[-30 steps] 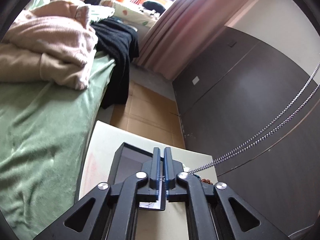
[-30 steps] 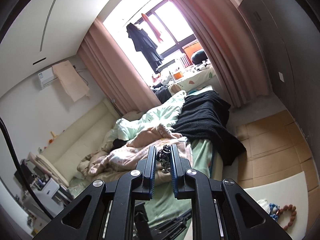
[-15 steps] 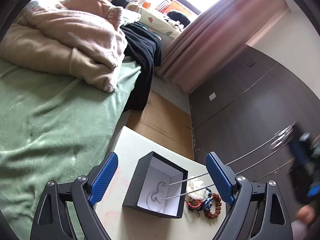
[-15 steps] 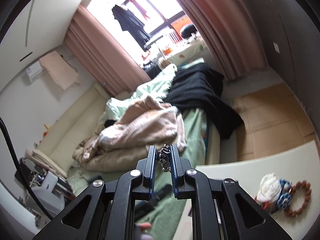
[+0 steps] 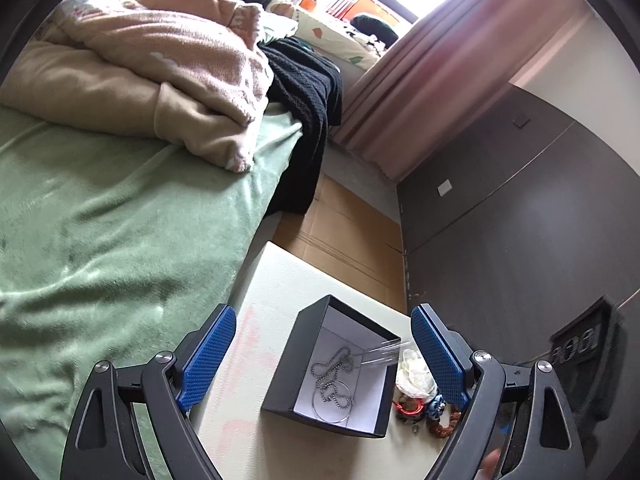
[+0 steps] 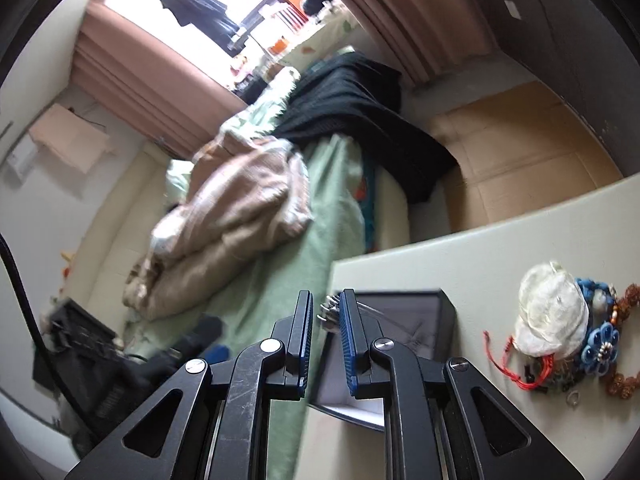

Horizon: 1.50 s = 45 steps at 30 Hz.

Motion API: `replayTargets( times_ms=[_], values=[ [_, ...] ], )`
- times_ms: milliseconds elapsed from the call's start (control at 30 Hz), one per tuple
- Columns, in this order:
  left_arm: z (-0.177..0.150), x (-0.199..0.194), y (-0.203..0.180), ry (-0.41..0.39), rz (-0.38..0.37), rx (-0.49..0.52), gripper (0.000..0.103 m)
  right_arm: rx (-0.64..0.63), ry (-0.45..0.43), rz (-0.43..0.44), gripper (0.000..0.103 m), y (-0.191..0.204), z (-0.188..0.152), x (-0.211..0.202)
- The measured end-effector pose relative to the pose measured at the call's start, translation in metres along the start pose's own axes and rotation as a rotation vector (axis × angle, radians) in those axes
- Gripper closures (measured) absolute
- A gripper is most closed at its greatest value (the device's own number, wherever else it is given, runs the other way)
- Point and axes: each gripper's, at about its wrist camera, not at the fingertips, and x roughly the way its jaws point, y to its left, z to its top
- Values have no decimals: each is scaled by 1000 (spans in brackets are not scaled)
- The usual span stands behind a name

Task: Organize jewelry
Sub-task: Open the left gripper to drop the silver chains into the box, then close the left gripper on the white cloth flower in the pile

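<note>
Sunk much further since half a second ago, with most of the necklace [image 5: 332, 376] now heaped in loops on the white floor of the box [image 5: 294, 360] instead of strung taut up to the right. Swung down as well, bringing the right gripper [image 6: 325, 305] low over the box's near corner.

Closest to that lens: narrow-set jaws, nipped on what look like the chain's last links, blurred, with two faint strands trailing from the tips down into the box. Held by the very end, to judge from this, so as to let the length feed in and coil under its own weight rather than land in a knot.

Spread wide on the other side: left gripper [image 5: 324, 360], released, grasping nothing, blue pads framing the box from above. Probably kept there after letting go its share, clear of the chain yet near enough to steady the box.

Stands open-topped on the cream table [image 5: 248, 380], close to the edge by the bed, no lid in sight. Just to its right, touching or nearly so, a small heap still to sort: white pouch-like lump [image 6: 548, 312], blue flower piece [image 6: 600, 346], red cord [image 6: 516, 376], brown bead bracelet [image 6: 620, 384].

Left to do, by the look of it: drop the last links into the box, then turn to the heap.

Beyond the table: cardboard [image 5: 340, 224] flat on the floor, green bed [image 5: 100, 240] with tumbled beige blankets [image 5: 140, 60] and a black throw [image 5: 308, 92], then pink curtain [image 5: 420, 80] and dark wardrobe [image 5: 520, 220].
</note>
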Motion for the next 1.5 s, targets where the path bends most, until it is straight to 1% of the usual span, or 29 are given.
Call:
replayTargets(
  times_ms=[100, 200, 267, 300, 333, 367, 467, 500, 567, 600, 633, 800, 900, 1000, 1100, 1167, 1233, 1333, 1433, 1500],
  values=[
    [-2, 2, -2, 10, -5, 6, 14, 6, 24, 2, 87, -5, -4, 5],
    [-3, 1, -6, 7, -7, 18, 14, 6, 59, -15, 86, -7, -7, 8],
    [-5, 1, -9, 10, -10, 27, 14, 27, 63, -12, 72, -12, -8, 2],
    [-6, 1, -10, 13, -10, 34, 14, 33, 54, -13, 58, -14, -8, -3],
    [-6, 2, -12, 15, -10, 39, 14, 39, 34, -19, 48, -17, -9, -11],
    [-8, 3, -15, 20, -10, 49, 14, 46, 15, -31, 46, -20, -10, -19],
    [-13, 5, -25, 32, -12, 84, 14, 80, -14, -45, 45, -33, -7, -40],
    [-14, 6, -27, 35, -13, 94, 14, 86, -22, -66, 45, -38, -7, -49],
    [-19, 8, -37, 43, -13, 128, 14, 95, -39, -109, 38, -47, -10, -63],
    [-21, 9, -41, 47, -14, 142, 14, 106, -46, -131, 30, -53, -12, -70],
    [-24, 11, -45, 51, -17, 154, 13, 115, -54, -140, 26, -57, -13, -75],
    [-39, 21, -68, 85, -44, 213, 8, 172, -74, -172, 20, -82, -25, -98],
    [-49, 26, -81, 95, -46, 251, 8, 218, -91, -196, 19, -96, -34, -112],
    [-58, 32, -99, 108, -62, 293, 8, 282, -115, -197, 19, -111, -41, -125],
    [-69, 44, -122, 132, -51, 377, 9, 343, -135, -210, 19, -128, -43, -136],
    [-75, 51, -132, 152, -39, 419, 15, 355, -142, -212, 19, -136, -41, -141],
    [-81, 62, -142, 188, -31, 442, 26, 364, -142, -219, 19, -146, -41, -144],
    [-85, 78, -152, 227, -7, 456, 32, 380, -117, -205, 20, -156, -39, -139],
    [-89, 95, -162, 255, 13, 470, 32, 393, -112, -199, 23, -163, -36, -137],
    [-92, 105, -167, 270, 29, 480, 34, 403, -118, -192, 23, -167, -36, -139]
  ],
)
